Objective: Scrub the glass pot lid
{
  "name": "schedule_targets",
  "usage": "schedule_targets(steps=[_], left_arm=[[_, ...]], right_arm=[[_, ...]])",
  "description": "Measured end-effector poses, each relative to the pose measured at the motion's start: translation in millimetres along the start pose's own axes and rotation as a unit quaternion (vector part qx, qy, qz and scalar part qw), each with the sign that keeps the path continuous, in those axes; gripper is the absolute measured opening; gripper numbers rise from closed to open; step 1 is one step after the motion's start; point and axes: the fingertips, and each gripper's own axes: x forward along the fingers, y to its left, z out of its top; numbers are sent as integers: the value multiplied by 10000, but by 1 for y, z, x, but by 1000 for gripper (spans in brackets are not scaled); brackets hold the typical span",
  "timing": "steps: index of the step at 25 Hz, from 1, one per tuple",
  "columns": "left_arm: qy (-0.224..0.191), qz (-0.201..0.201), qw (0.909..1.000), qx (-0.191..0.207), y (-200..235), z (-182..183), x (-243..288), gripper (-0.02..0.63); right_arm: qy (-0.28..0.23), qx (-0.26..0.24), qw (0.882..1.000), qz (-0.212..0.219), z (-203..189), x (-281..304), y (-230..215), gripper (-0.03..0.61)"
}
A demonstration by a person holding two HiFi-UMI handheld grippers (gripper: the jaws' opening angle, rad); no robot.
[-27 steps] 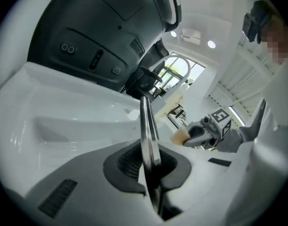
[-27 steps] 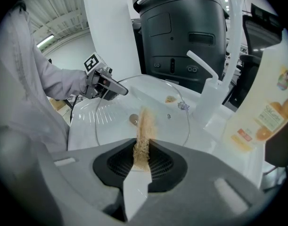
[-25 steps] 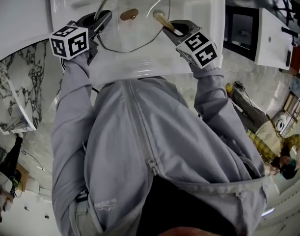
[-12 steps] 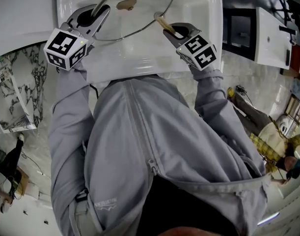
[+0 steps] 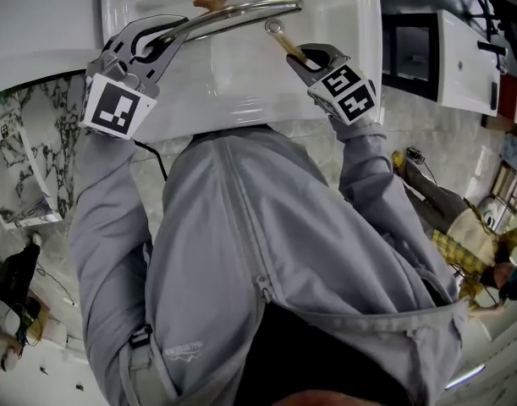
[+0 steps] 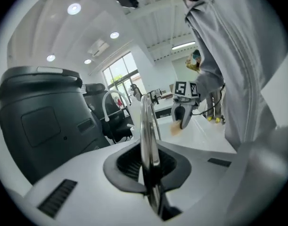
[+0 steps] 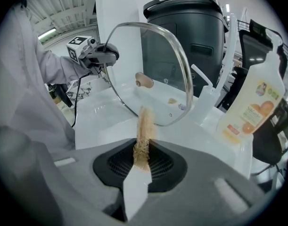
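White sink under glass lid | marbled floor | black bin behind

Illumination was bright and even, from ceiling lights and a window. Glare streaked the glass pot lid. Gripper views showed fisheye distortion, dark corners.

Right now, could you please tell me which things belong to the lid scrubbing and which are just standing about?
In use: glass lid, fibre scrubber, left gripper, right gripper.
Standing about: orange-label bottle, black bin.
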Motion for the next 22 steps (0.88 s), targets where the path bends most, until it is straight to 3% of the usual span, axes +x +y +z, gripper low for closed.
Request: schedule_targets(steps=[4,7,14,19,22], left_arm=[[244,19,9958,885,-22,-11,-2,14],[342,-37,9916,1249,-34,-16,-1,15],[298,32,9878,1526,-53,-22,-3,21],[329,-33,9788,2021,-84,-32,-3,29],[404,-39,9765,2118,-99,-44,-1,43]], right_arm=[[81,15,10000,-26,-8,-1,1,60],[206,-5,9998,-16,-16,0,2,60],[656,-70,9978,29,-43,9,8,60],[1045,-288,9941,62,-61,19,9,60],[1183,-314,9923,174,-69,28,11,59]])
